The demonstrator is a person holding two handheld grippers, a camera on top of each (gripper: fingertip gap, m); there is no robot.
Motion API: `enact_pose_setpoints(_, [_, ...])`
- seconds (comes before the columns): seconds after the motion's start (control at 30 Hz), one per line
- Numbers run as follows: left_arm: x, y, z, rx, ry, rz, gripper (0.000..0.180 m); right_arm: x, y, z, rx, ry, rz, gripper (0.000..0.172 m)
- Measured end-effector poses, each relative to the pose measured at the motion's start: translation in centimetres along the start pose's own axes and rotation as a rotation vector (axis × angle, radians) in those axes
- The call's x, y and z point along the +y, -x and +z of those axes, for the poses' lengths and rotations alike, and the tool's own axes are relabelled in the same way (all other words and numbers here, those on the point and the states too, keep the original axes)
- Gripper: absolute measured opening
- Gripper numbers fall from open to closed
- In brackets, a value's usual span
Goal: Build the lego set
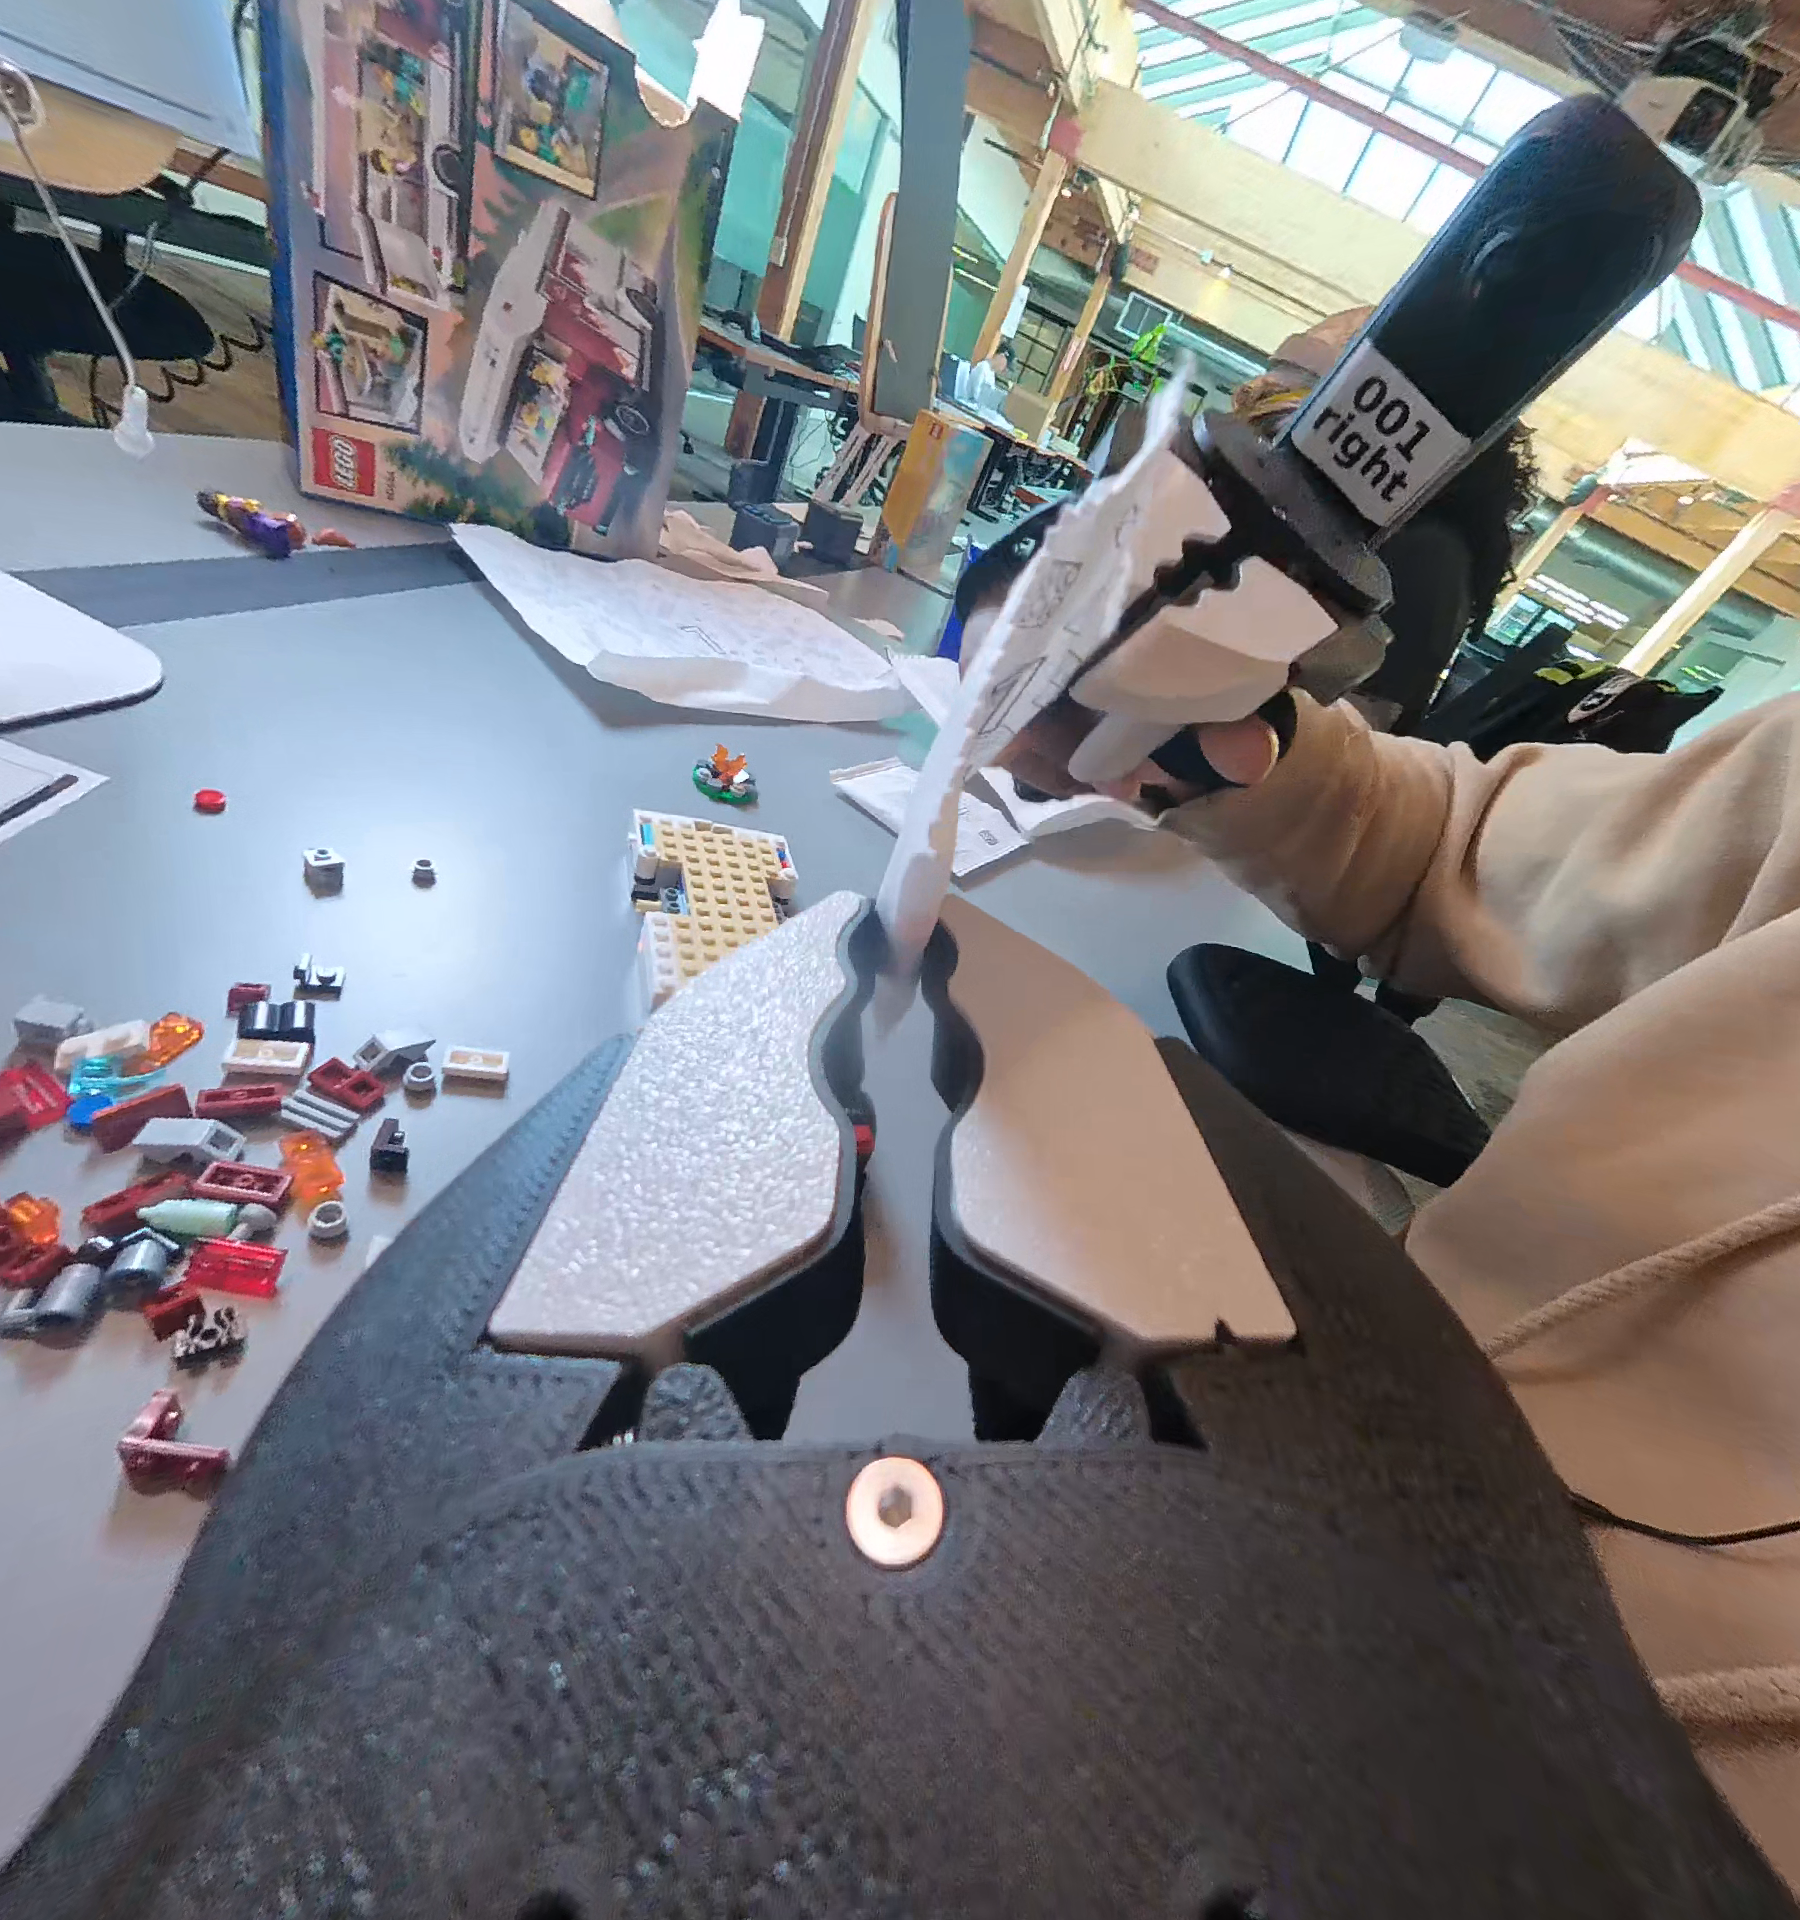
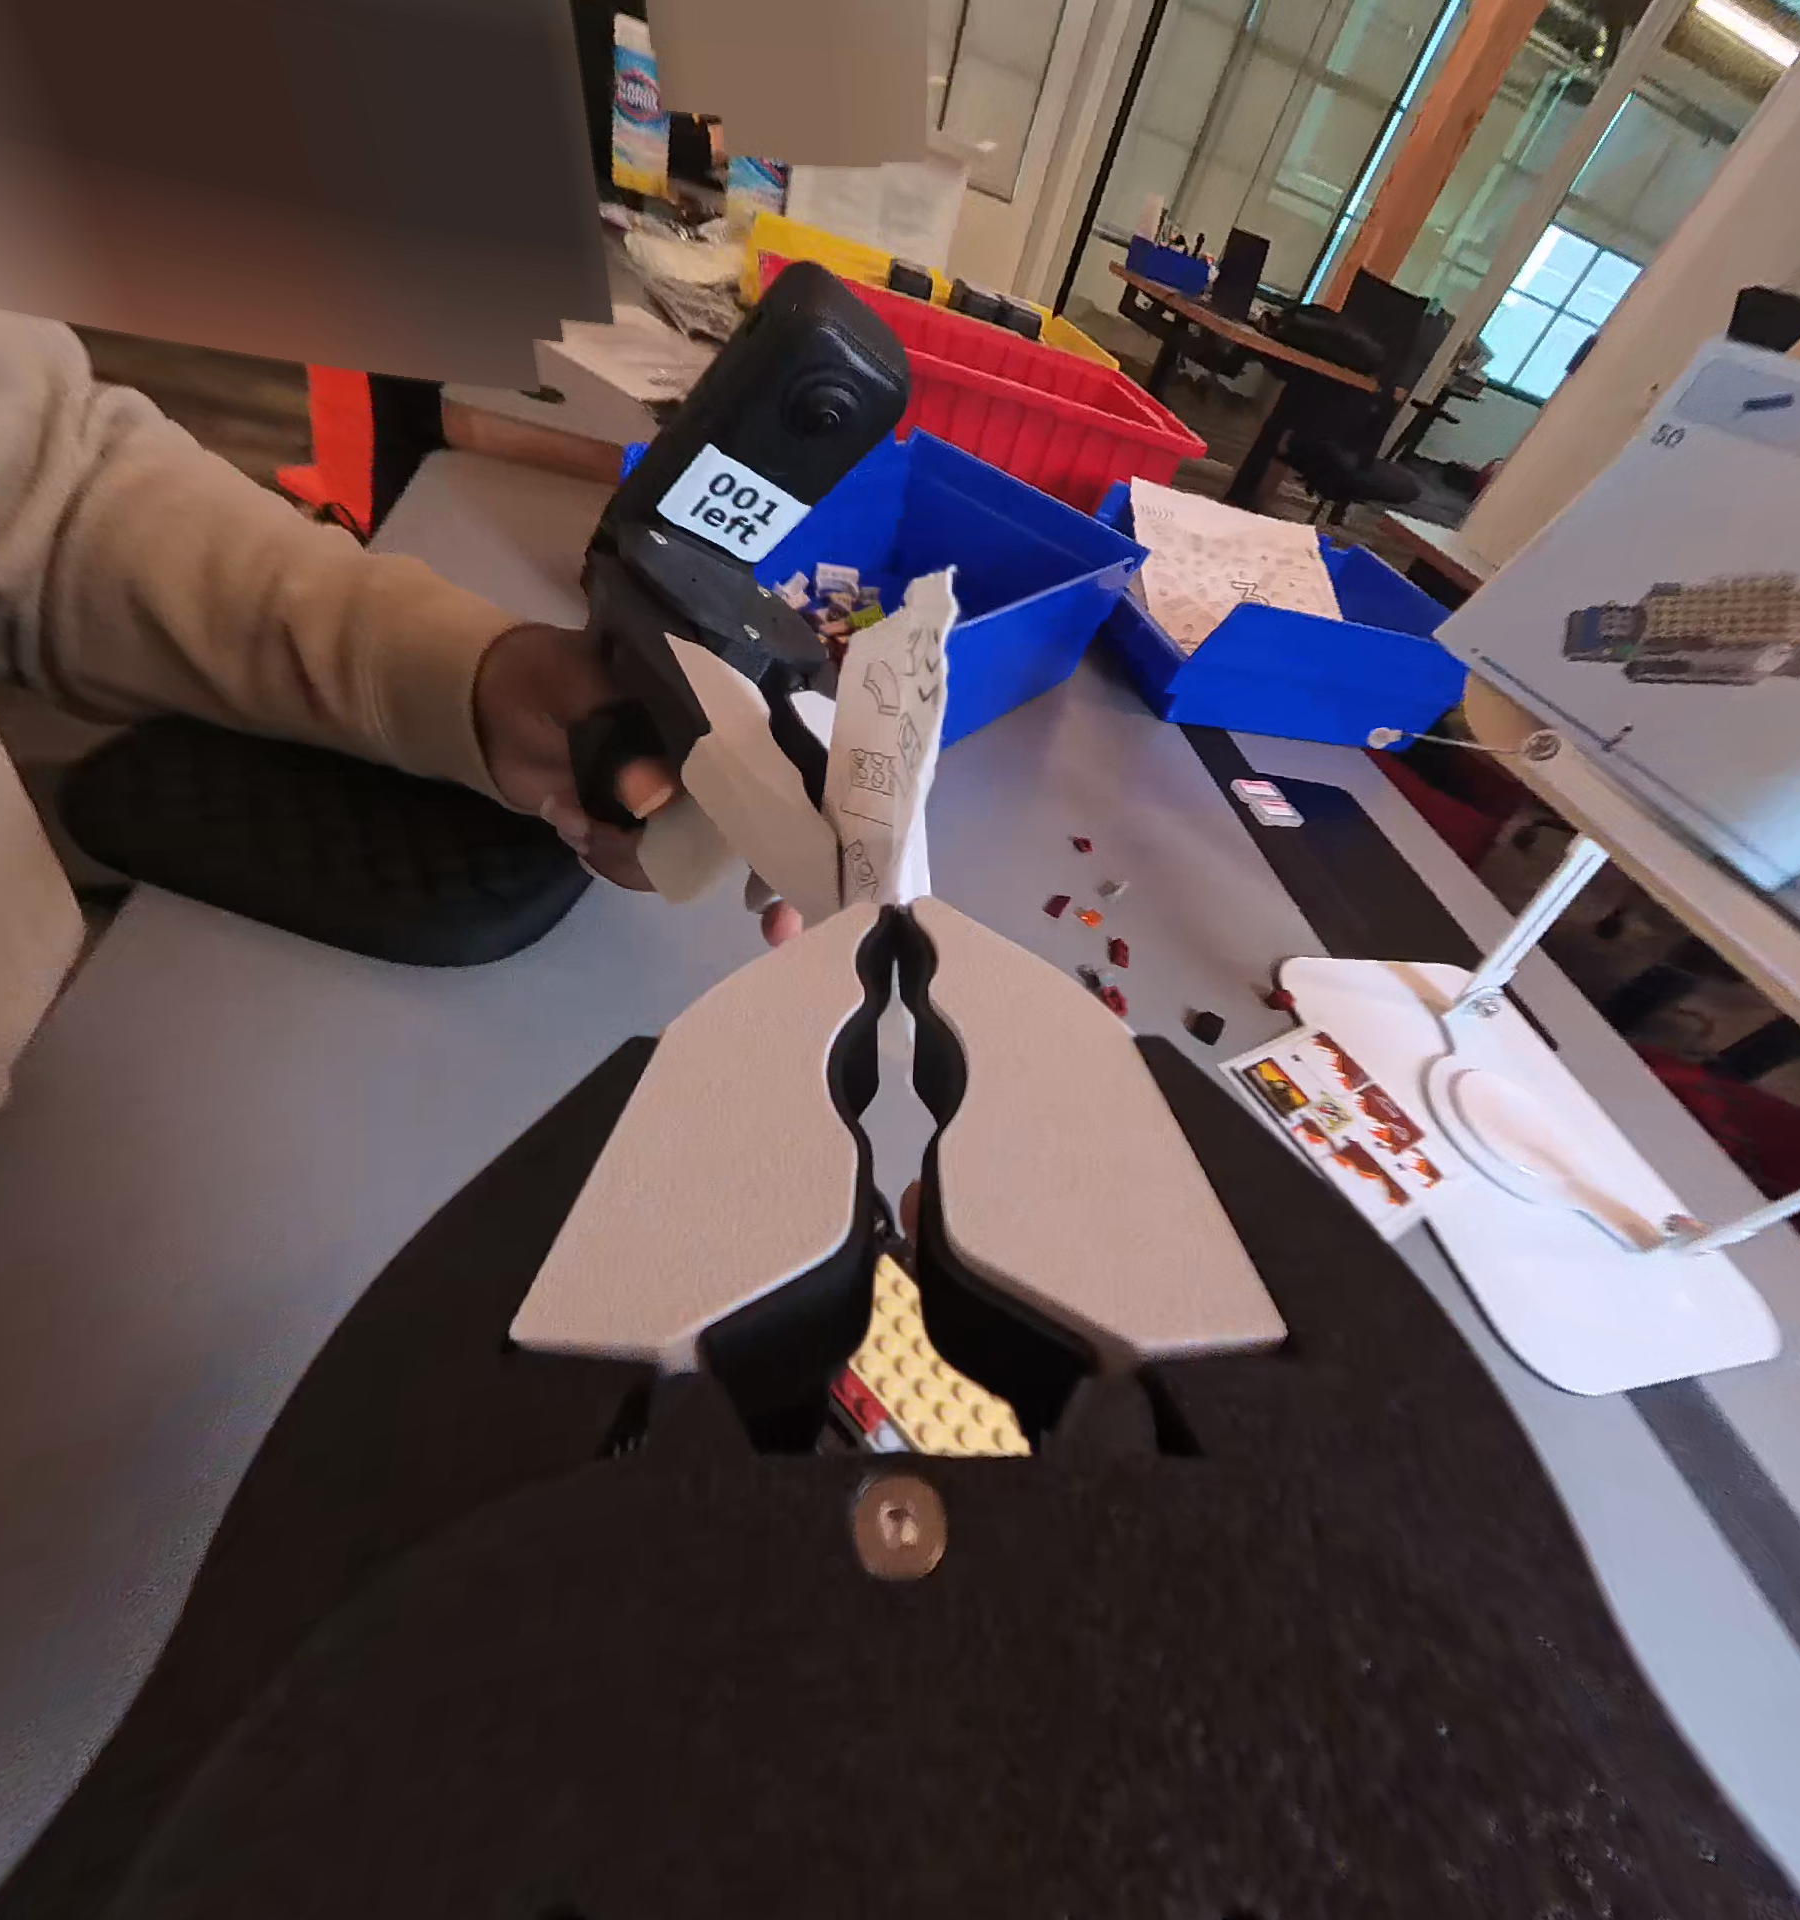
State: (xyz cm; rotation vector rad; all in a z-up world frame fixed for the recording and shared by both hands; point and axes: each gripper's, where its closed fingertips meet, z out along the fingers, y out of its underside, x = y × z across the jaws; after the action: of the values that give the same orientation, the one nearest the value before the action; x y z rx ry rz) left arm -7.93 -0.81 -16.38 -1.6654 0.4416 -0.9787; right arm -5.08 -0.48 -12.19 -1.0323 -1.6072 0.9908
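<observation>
Above the counter (image 1: pixel 376 665): a white paper bag (image 1: pixel 989 717) printed with brick outlines hangs stretched between both tools.
Right hand-held gripper (image 2: pixel 901 912): clenched on one end of the bag.
Left hand-held gripper (image 1: pixel 901 935): fingertips nearly together on the other end.
Long axis: runs from one tool to the other.
Nearby: loose bricks (image 1: pixel 200 1132), tan brick plate (image 1: pixel 714 873).

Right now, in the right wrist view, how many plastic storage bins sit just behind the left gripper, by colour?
Blue plastic bins: 2
Red plastic bin: 1
Yellow plastic bin: 1
Total: 4
</observation>
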Motion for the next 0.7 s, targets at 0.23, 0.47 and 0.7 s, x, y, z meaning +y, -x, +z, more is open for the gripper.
enact_pose_setpoints(0.23, [0.1, -0.3, -0.1, -0.009, 0.016, 0.074, 0.008, -2.3, -0.5, -1.0, -0.065, -0.008, -0.013, 0.006])
enact_pose_setpoints(0.47, [0.3, -1.3, 0.0, 0.015, 0.026, 0.166, 0.008, -0.8, -1.6, 0.4, -0.099, 0.030, 0.074, 0.002])
enact_pose_setpoints(0.7, [0.7, -1.6, 0.2, 0.024, 0.052, 0.226, 0.008, -0.8, -0.4, 0.5, -0.284, 0.032, 0.145, 0.005])
